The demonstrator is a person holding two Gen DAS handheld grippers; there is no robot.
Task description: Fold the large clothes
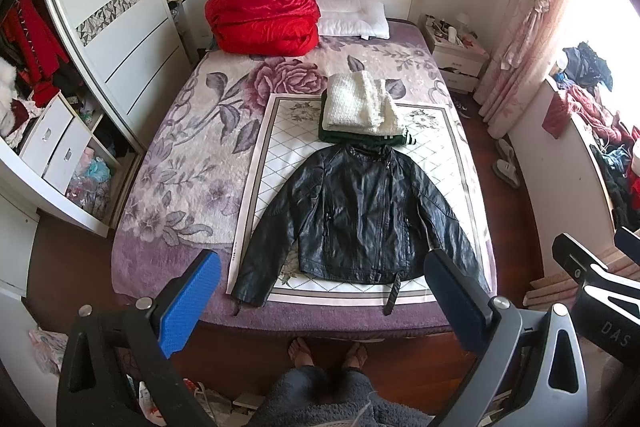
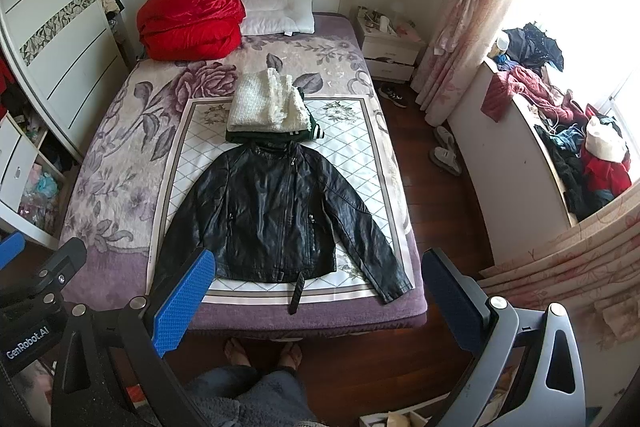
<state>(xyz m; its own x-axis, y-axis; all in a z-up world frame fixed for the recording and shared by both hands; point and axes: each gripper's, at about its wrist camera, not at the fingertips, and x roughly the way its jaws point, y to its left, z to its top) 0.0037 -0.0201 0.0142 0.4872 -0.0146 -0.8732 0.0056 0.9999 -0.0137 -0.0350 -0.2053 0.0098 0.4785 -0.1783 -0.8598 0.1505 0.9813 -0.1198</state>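
While both grippers hang wide open and empty short of the bed's foot, the left gripper (image 1: 324,291) and right gripper (image 2: 318,291) face a black leather jacket (image 1: 360,215) spread flat, front up, just below the folded white knit (image 1: 360,103). It looks heavy, stiffish and slick, so I'd pinch each sleeve near the cuff.

Both wrist views overlook the bed (image 1: 168,155) from its foot.
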